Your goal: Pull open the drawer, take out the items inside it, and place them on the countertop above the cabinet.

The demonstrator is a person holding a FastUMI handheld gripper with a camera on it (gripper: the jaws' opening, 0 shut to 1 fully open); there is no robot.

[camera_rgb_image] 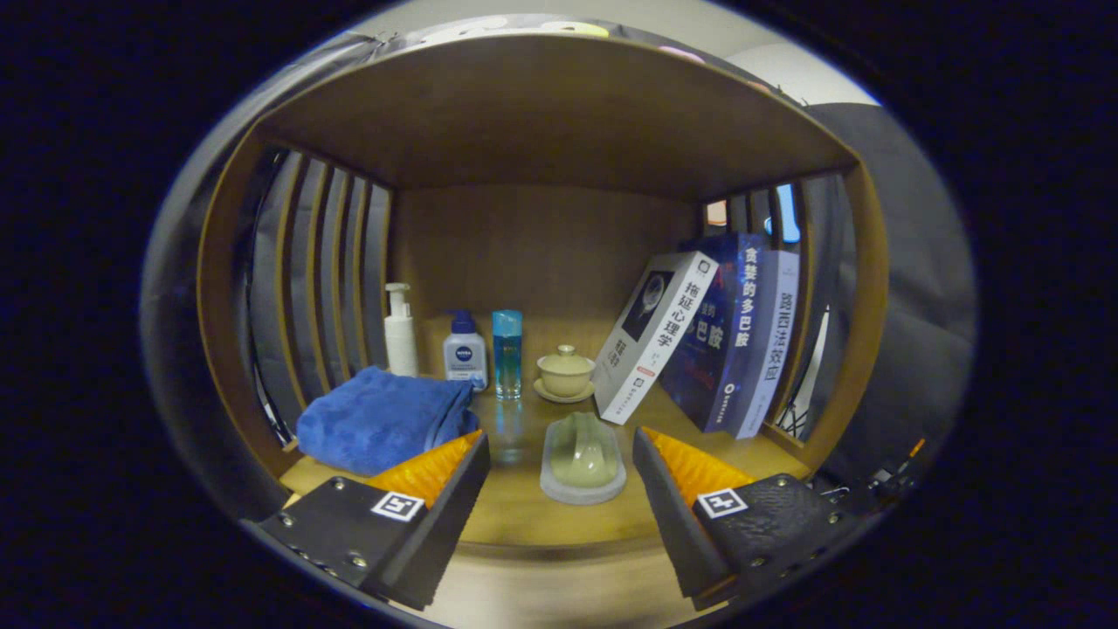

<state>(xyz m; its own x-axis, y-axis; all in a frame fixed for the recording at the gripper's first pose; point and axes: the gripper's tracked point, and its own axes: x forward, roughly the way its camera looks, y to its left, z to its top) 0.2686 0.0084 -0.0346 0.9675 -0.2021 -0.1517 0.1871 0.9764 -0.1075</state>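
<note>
Between the spread fingers of the gripper (559, 489), a green soap-like item on its dish (583, 460) rests on the countertop (524, 515); careless retreat risks knocking it off.

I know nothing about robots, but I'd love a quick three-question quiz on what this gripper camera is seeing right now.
1. True or false: the gripper has its fingers closed on the blue towel.
2. Which thing lies between the open fingers? A) pale green soap on a dish B) lidded cup C) pump bottle
3. Fill in: the white book leans against the other ______ beside it.

Key
1. False: the fingers stand apart and touch nothing; the towel lies beyond the left finger.
2. A.
3. books.
</note>
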